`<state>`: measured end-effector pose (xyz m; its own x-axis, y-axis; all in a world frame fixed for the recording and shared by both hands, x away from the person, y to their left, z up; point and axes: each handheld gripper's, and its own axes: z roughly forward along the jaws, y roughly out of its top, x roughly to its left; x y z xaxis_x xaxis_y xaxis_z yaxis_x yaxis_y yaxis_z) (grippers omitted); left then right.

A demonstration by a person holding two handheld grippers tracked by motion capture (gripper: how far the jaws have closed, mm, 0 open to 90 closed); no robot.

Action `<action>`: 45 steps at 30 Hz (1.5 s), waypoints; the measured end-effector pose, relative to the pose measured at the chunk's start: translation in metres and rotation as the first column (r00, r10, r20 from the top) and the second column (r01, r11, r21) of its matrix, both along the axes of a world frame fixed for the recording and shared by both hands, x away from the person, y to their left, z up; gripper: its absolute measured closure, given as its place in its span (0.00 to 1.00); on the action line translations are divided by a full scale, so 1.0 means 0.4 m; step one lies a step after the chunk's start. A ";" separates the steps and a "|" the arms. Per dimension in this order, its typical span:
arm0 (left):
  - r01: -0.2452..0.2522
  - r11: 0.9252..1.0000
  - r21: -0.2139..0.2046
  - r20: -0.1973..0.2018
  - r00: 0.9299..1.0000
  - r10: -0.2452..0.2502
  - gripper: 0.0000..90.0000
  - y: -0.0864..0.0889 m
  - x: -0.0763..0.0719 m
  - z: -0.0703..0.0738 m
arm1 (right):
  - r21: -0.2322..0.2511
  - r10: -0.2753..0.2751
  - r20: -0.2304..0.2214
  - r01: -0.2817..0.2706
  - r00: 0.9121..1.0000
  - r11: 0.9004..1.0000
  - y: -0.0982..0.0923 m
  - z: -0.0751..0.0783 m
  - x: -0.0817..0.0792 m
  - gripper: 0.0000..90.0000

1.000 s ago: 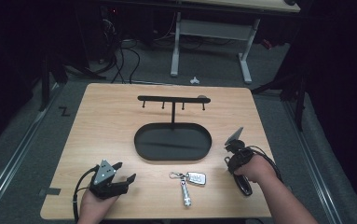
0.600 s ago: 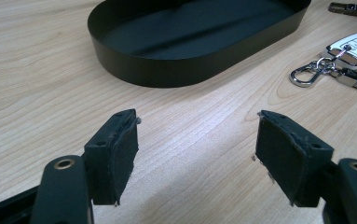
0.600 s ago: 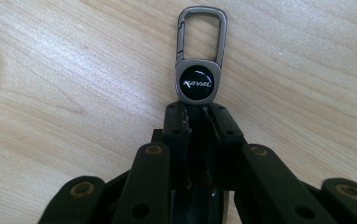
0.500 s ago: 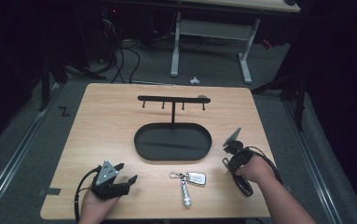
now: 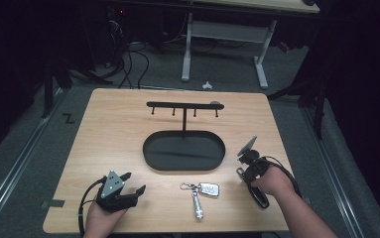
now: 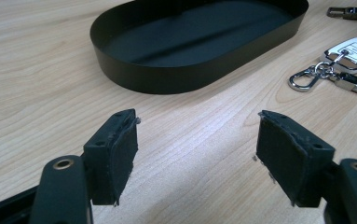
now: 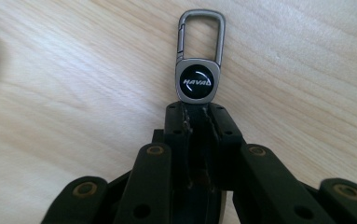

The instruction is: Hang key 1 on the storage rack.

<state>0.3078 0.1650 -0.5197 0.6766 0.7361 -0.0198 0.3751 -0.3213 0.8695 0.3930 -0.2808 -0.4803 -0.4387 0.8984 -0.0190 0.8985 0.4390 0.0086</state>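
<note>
My right gripper (image 7: pixel 195 112) is shut on the dark strap of a keychain. Its jaws have just been closing on it. The keychain's metal Haval tag (image 7: pixel 197 82) and snap hook (image 7: pixel 201 32) stick out past the tips, over the wood. In the high view that right gripper (image 5: pixel 244 166) is at the table's right, beside the black oval tray (image 5: pixel 153 158). My left gripper (image 6: pixel 197 144) is open above bare wood, near the front left of the table (image 5: pixel 133 187). A white car key fob (image 5: pixel 208 189) on a ring with a metal cylinder (image 5: pixel 198 208) lies between the two hands.
A black rack with several small hooks (image 5: pixel 184 105) stands on a post behind the tray. The fob (image 6: pixel 353 49) and its silver clasp (image 6: pixel 306 80) lie right of the tray wall (image 6: pixel 167 77) in the left gripper view. Table legs and cables are on the floor beyond.
</note>
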 end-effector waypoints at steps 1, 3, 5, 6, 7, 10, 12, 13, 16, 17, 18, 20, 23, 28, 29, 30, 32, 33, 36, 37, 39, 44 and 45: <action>-0.002 1.000 -0.002 0.003 1.000 0.002 0.32 0.000 0.000 0.000 | 0.008 0.002 0.004 -0.002 1.000 1.000 -0.001 0.009 -0.002 0.89; -0.003 1.000 -0.004 0.006 1.000 0.003 0.32 0.001 0.000 0.001 | 0.011 0.008 0.012 -0.008 1.000 1.000 -0.002 0.033 -0.008 0.89; -0.002 1.000 -0.003 0.006 1.000 0.002 0.32 0.001 0.000 0.001 | 0.027 0.005 0.035 -0.006 0.999 1.000 -0.007 0.060 -0.014 0.89; -0.002 1.000 -0.003 0.006 1.000 0.002 0.32 0.001 0.000 0.001 | 0.027 0.005 0.035 -0.006 0.999 1.000 -0.007 0.060 -0.014 0.89; 0.001 1.000 -0.002 0.003 1.000 -0.001 0.32 0.000 0.000 0.000 | 0.042 -0.007 0.046 0.005 0.999 0.999 -0.014 0.084 -0.021 0.89; 0.005 1.000 -0.003 0.003 1.000 -0.005 0.32 -0.002 -0.001 0.000 | 0.048 -0.013 0.064 0.009 0.998 0.999 -0.023 0.114 -0.031 0.89; 0.008 1.000 -0.002 0.004 1.000 -0.008 0.32 -0.004 -0.001 0.000 | 0.055 -0.013 0.074 0.009 0.997 0.998 -0.030 0.133 -0.037 0.89; 0.010 1.000 -0.001 0.003 1.000 -0.010 0.32 -0.005 0.000 -0.001 | 0.056 -0.016 0.076 0.012 0.997 0.998 -0.031 0.143 -0.040 0.89; 0.010 1.000 -0.001 0.004 1.000 -0.010 0.32 -0.006 0.000 -0.001 | 0.058 -0.018 0.091 0.013 0.996 0.998 -0.036 0.172 -0.045 0.90; 0.011 1.000 -0.001 0.004 1.000 -0.011 0.32 -0.005 0.000 -0.001 | 0.058 -0.018 0.100 0.012 0.995 0.998 -0.037 0.181 -0.046 0.90; 0.011 1.000 -0.001 0.004 1.000 -0.011 0.32 -0.005 0.000 -0.001 | 0.058 -0.020 0.106 0.014 0.994 0.998 -0.037 0.190 -0.046 0.90; 0.010 1.000 -0.004 0.004 1.000 -0.010 0.32 -0.005 0.000 0.000 | 0.065 -0.024 0.118 0.017 0.993 0.998 -0.037 0.207 -0.046 0.89; 0.010 1.000 -0.004 0.006 1.000 -0.010 0.32 -0.005 0.000 0.000 | 0.066 -0.021 0.132 0.012 0.991 0.998 -0.035 0.225 -0.046 0.90; 0.012 1.000 -0.003 0.005 1.000 -0.012 0.32 -0.004 0.000 0.000 | 0.063 -0.021 0.136 0.013 0.991 0.998 -0.027 0.238 -0.045 0.90; 0.011 1.000 -0.004 0.006 1.000 -0.011 0.32 -0.004 -0.001 0.000 | 0.063 -0.016 0.137 0.008 0.990 0.998 -0.027 0.239 -0.045 0.90; 0.012 1.000 -0.002 0.008 1.000 -0.012 0.32 -0.004 0.000 0.000 | 0.060 -0.012 0.137 0.004 0.990 0.998 -0.025 0.240 -0.044 0.90; 0.012 1.000 -0.002 0.006 1.000 -0.012 0.32 -0.004 0.000 0.000 | 0.066 -0.013 0.140 0.004 0.990 0.998 -0.021 0.241 -0.043 0.90; 0.012 1.000 -0.002 0.006 1.000 -0.012 0.32 -0.004 0.000 0.000 | 0.066 -0.016 0.138 0.007 0.990 0.998 -0.018 0.242 -0.043 0.90; 0.013 1.000 -0.001 0.008 1.000 -0.013 0.32 -0.005 0.000 0.000 | 0.069 -0.011 0.140 0.001 0.990 0.998 -0.006 0.245 -0.039 0.90; 0.014 1.000 0.001 0.008 1.000 -0.014 0.32 -0.006 0.000 0.000 | 0.067 -0.005 0.143 -0.004 0.990 0.998 -0.001 0.247 -0.037 0.90; 0.014 1.000 0.001 0.008 1.000 -0.014 0.32 -0.006 0.000 0.000 | 0.071 0.002 0.147 -0.012 0.989 0.997 0.011 0.250 -0.033 0.90; 0.017 1.000 0.000 0.007 1.000 -0.017 0.32 -0.005 0.000 0.000 | 0.079 0.021 0.147 -0.033 0.989 0.996 0.040 0.253 -0.022 0.89; 0.019 1.000 0.000 0.005 1.000 -0.019 0.32 -0.005 0.000 0.000 | 0.079 0.021 0.142 -0.033 0.990 0.996 0.058 0.255 -0.018 0.90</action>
